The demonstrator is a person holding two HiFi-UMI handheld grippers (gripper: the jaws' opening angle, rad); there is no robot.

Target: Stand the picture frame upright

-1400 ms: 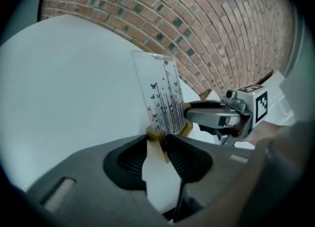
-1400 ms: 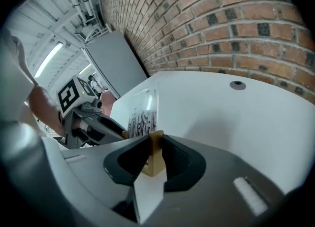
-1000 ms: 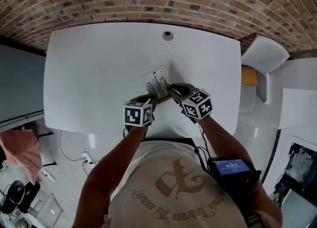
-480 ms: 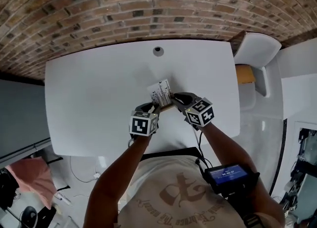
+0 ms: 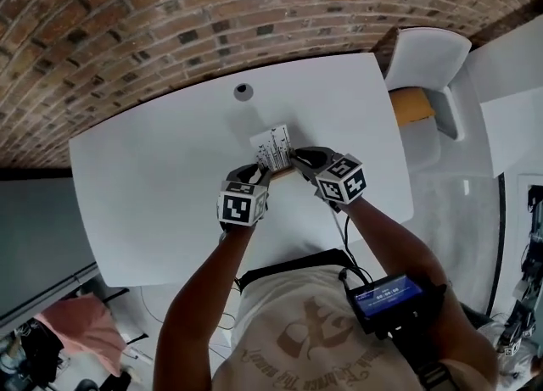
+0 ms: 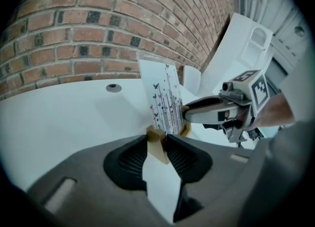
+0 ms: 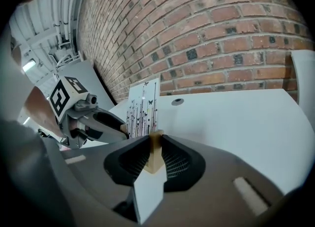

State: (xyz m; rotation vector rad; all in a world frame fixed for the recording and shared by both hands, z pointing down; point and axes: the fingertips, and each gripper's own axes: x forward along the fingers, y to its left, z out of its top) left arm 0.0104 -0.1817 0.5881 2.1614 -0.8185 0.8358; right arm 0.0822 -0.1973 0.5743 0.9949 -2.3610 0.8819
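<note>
Wood fills both gaps: the left gripper (image 6: 158, 145) has its jaws drawn in to a narrow slot and pressed on the tan lower edge of the frame (image 6: 165, 105). The right gripper (image 7: 153, 145) pinches the same tan edge at the other lower corner in the same way. Neither pair is fully together; the wood keeps them apart.

The frame (image 5: 274, 148) sits over the middle of the white table (image 5: 153, 169), on the person's side of the round hole (image 5: 243, 91), with the brick wall (image 5: 170, 25) beyond. It lies straight ahead of both pairs of jaws and between them, the left gripper (image 5: 259, 173) at its left corner and the right gripper (image 5: 299, 159) at its right. Neither hand is nearer than the other. Its long axis runs up from the jaws, close to upright, and the printed face looks back toward the person. Whether its bottom edge touches the table, no view shows.

As I judge it, the coming move turns on that bottom edge. It has to meet the table flat, with the frame's weight over its support, before either grip lets go.

No brand or wording is readable. The picture shows thin dark stems with small butterflies. The marker cubes (image 5: 240, 207) carry only black-and-white squares. The wrist screen (image 5: 386, 298) and the shirt's lettering (image 5: 288, 355) are too small or warped to read.
</note>
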